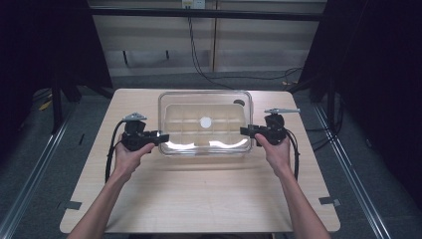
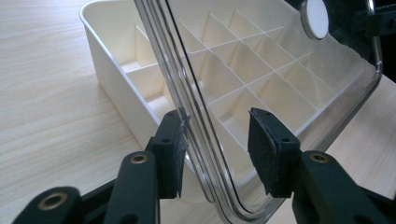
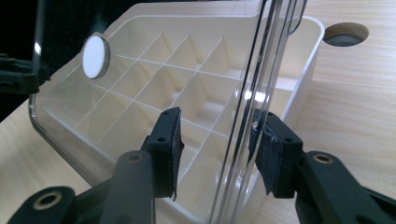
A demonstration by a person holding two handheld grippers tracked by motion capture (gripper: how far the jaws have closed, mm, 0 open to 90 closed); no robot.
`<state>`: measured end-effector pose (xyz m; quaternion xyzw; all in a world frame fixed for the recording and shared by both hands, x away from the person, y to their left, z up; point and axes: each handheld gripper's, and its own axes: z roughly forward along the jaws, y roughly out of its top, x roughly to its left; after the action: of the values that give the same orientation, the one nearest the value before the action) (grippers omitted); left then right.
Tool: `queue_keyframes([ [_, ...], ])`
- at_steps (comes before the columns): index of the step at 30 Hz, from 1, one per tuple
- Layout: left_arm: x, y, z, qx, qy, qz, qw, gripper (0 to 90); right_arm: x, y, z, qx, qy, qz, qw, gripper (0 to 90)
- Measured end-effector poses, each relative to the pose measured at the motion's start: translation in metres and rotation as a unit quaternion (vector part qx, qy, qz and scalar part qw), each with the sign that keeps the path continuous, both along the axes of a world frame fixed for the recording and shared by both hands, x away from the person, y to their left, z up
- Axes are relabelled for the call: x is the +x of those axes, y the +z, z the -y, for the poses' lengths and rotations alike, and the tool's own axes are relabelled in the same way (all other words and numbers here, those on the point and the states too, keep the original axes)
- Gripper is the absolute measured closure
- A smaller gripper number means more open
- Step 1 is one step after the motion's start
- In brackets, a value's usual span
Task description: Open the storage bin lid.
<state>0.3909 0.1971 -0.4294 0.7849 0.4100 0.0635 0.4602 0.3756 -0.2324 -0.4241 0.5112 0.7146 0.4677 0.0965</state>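
On the pale wooden table [image 1: 199,199], seen from the high view, your left gripper [image 1: 160,139] and right gripper [image 1: 245,131] sit at the two short ends of a clear plastic lid [image 1: 205,102], a rounded rectangle with a white round sticker [image 1: 205,122] near its middle. It lies over a cream tray [image 1: 204,130] split into square cells by thin walls, in the middle of the table. A round hole [image 1: 239,102] in the tabletop sits just beyond the far right corner of the lid.

From the left gripper view, your black jaws straddle the lid's ribbed, glossy edge [image 2: 196,140]. One rubbery pad [image 2: 169,154] touches the rim; the other pad [image 2: 267,149] stands a little apart from the clear sheet, so the grip is not closed on it. The lid rises at a tilt above the tray [image 2: 116,88], whose smooth cream wall lies beneath it.

From the right gripper view, the same holds: one pad [image 3: 273,149] meets the lid's edge [image 3: 252,93], the other [image 3: 169,149] stands off with a gap. The jaws are partly open, around the rim, not pinching it. Cream cells [image 3: 187,88] show through the clear plastic, and the sticker [image 3: 95,57] sits toward the far end.
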Motion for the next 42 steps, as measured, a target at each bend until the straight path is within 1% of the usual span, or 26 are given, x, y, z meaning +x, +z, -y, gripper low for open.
queue_keyframes([
  [3, -0.001, 0.001, -0.001, -0.001, 0.003, 0.005, 1.0, 58.9, 0.0, -0.001, -0.002, -0.002, -0.002, -0.001, 1.0, 55.4],
  [4, -0.001, 0.001, -0.002, -0.005, 0.005, 0.006, 1.0, 59.1, 0.001, -0.001, -0.002, 0.001, -0.002, -0.002, 1.0, 55.6],
  [6, -0.002, 0.001, -0.003, -0.006, 0.002, 0.008, 0.9999, 59.7, 0.001, -0.001, -0.001, 0.005, -0.001, -0.001, 1.0, 56.4],
  [9, -0.003, 0.001, -0.004, -0.006, 0.004, 0.009, 0.9999, 61.0, -0.001, 0.0, 0.0, 0.012, -0.001, -0.002, 0.9999, 59.0],
  [11, -0.003, 0.001, -0.004, -0.004, 0.002, 0.011, 0.9999, 63.0, -0.002, 0.002, 0.001, 0.012, -0.001, 0.001, 0.9999, 60.9],
  [14, -0.004, 0.002, -0.004, -0.008, 0.004, 0.011, 0.9999, 65.5, -0.004, 0.005, 0.003, 0.019, -0.001, 0.002, 0.9998, 63.7],
  [15, -0.004, 0.003, -0.004, -0.005, 0.003, 0.012, 0.9999, 65.5, -0.005, 0.006, 0.004, 0.021, -0.002, 0.003, 0.9998, 64.0],
  [18, -0.004, 0.003, -0.005, -0.005, 0.004, 0.011, 0.9999, 65.2, -0.007, 0.009, 0.003, 0.018, -0.003, 0.004, 0.9998, 64.4],
  [24, -0.006, 0.003, -0.008, -0.014, 0.003, 0.01, 0.9998, 65.2, -0.011, 0.013, 0.002, 0.023, -0.003, 0.008, 0.9997, 65.2],
  [28, -0.008, 0.006, -0.009, -0.013, -0.002, 0.012, 0.9998, 65.3, -0.013, 0.013, 0.002, 0.026, -0.002, 0.01, 0.9996, 65.1],
  [30, -0.009, 0.007, -0.01, -0.013, -0.004, 0.014, 0.9998, 65.5, -0.014, 0.013, 0.002, 0.028, -0.003, 0.007, 0.9996, 65.1],
  [35, -0.013, 0.008, -0.01, -0.018, -0.009, 0.012, 0.9997, 65.9, -0.017, 0.014, 0.003, 0.029, -0.001, 0.006, 0.9996, 65.1],
  [38, -0.014, 0.009, -0.01, -0.014, -0.012, 0.014, 0.9997, 65.8, -0.021, 0.015, 0.003, 0.03, -0.001, 0.005, 0.9995, 65.2],
  [40, -0.016, 0.011, -0.011, -0.019, -0.013, 0.014, 0.9997, 65.9, -0.023, 0.015, 0.003, 0.03, 0.0, 0.006, 0.9995, 65.2],
  [41, -0.016, 0.012, -0.012, -0.018, -0.015, 0.016, 0.9996, 66.0, -0.024, 0.016, 0.003, 0.032, 0.0, 0.006, 0.9995, 65.3],
  [42, -0.018, 0.014, -0.012, -0.021, -0.015, 0.016, 0.9995, 66.1, -0.025, 0.016, 0.003, 0.035, 0.0, 0.006, 0.9994, 65.4],
])
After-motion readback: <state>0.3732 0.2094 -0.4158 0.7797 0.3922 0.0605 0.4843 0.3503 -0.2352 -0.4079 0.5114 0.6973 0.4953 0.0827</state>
